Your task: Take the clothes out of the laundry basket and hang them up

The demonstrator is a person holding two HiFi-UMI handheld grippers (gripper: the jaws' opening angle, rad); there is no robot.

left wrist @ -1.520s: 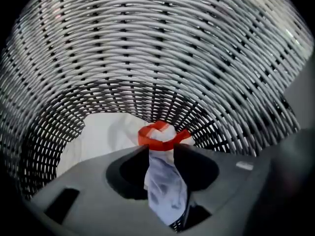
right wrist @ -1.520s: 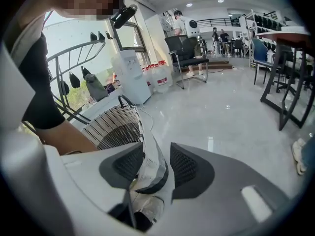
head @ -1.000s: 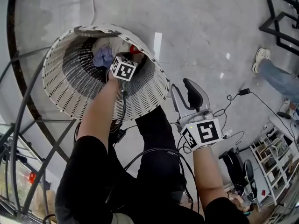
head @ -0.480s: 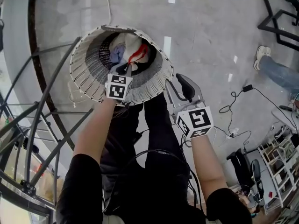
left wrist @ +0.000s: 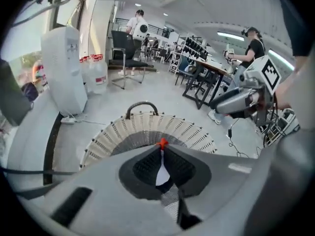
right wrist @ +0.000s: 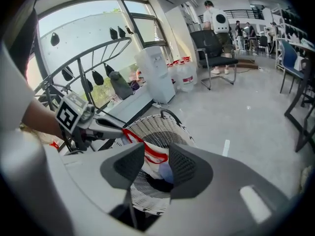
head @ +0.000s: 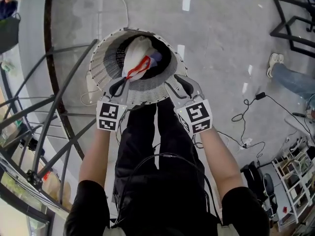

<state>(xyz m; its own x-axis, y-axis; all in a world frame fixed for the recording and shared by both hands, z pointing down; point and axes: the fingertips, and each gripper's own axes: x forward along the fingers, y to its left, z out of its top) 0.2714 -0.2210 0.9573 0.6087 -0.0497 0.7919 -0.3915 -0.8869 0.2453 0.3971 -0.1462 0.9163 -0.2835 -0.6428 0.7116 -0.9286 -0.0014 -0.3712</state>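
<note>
Left gripper (head: 122,83) is clamped on the red-trimmed white garment (head: 134,58), which hangs ahead of its jaws down into the white wicker laundry basket (head: 101,65), while the right gripper (head: 176,82) hovers just beside, jaws apart.

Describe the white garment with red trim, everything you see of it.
Soft, crumpled white garment edged in red trim. The left gripper is shut on its red edge, holding it bunched above the woven laundry basket's mouth, lower folds inside beside a bluish cloth. The open right gripper appears clear of it.
</note>
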